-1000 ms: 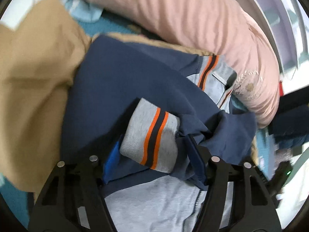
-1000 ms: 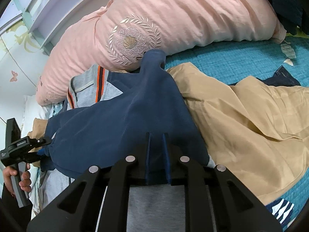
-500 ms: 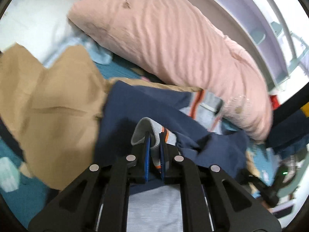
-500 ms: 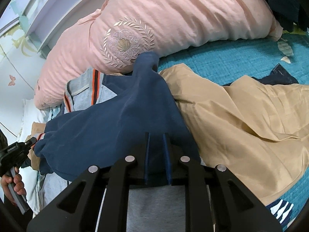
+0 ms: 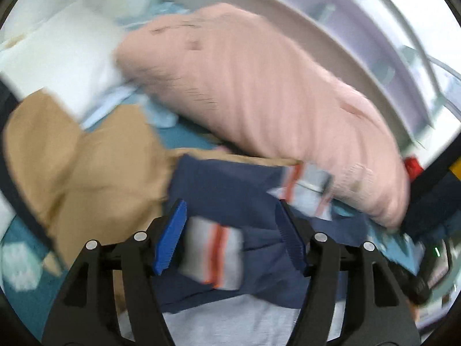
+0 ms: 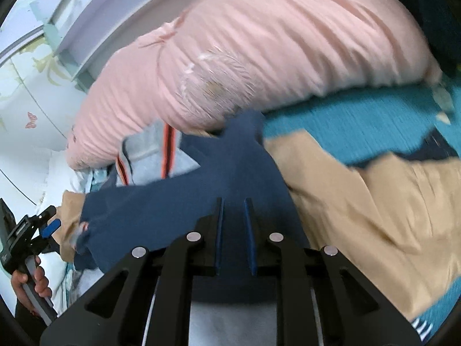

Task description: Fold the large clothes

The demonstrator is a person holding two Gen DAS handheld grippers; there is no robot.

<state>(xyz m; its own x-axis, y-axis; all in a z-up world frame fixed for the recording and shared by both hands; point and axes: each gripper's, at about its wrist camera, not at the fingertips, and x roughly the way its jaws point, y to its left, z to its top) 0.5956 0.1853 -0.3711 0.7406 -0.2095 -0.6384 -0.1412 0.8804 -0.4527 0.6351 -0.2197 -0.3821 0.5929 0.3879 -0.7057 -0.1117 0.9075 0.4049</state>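
Left wrist view, left to right: white pillow (image 5: 66, 54) at upper left; tan garment (image 5: 86, 173) spread on the teal bed cover (image 5: 23, 291); my left gripper (image 5: 230, 236) with its blue-padded fingers (image 5: 170, 239) spread wide, the grey cuff (image 5: 211, 256) with orange stripes lying loose between them, clasped by neither; navy jacket (image 5: 230, 187) beneath and beyond; pink pillow (image 5: 273, 101) behind; pale shelving (image 5: 360, 43) at upper right. All is motion-blurred.

Right wrist view, left to right: my left hand (image 6: 31, 282) on its gripper handle at the lower edge, seen only here; the jacket's grey striped collar (image 6: 152, 155); the navy jacket (image 6: 201, 196) draped over the bed; my right gripper (image 6: 233, 236), fingers (image 6: 219, 236) drawn close on a fold of navy cloth; the pink pillow's embroidered patch (image 6: 216, 89), blurred; tan garment (image 6: 374, 216) at right; teal bed cover (image 6: 360, 124) behind it.
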